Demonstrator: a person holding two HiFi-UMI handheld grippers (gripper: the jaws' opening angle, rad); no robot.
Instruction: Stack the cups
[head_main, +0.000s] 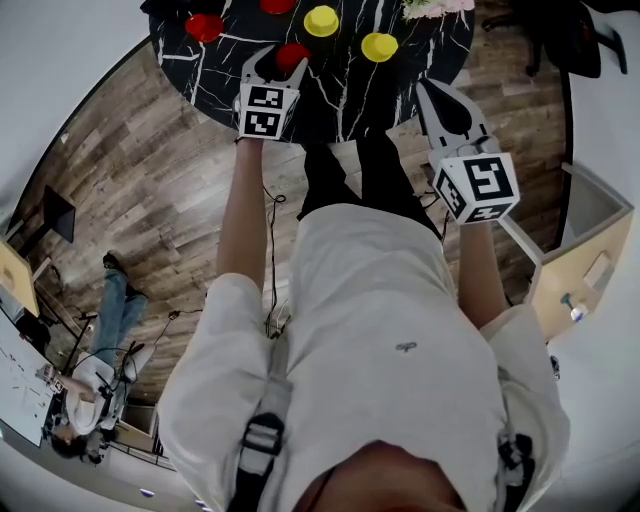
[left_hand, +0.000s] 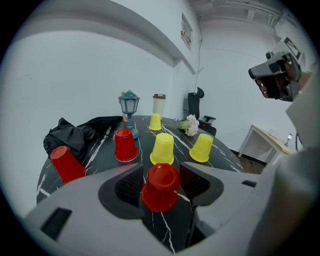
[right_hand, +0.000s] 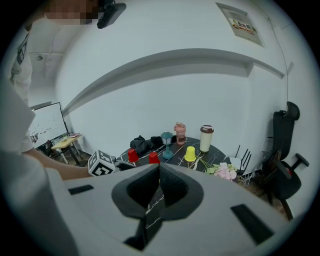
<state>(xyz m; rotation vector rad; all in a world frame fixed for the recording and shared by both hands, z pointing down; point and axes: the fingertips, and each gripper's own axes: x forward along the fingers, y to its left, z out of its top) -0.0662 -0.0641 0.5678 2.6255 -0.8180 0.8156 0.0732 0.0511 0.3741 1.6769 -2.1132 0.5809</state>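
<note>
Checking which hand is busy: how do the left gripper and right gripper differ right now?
The left gripper has its jaws apart; the right gripper has them closed together. An upside-down red cup stands between the left gripper's jaws, while the right gripper holds nothing. Both slant down toward the black table.

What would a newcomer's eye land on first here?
The upside-down red cup stands between the open jaws of the left tool, at the near side of the black marbled table. Behind it, two yellow cups stand upside down. The right tool is shut and empty.
</note>
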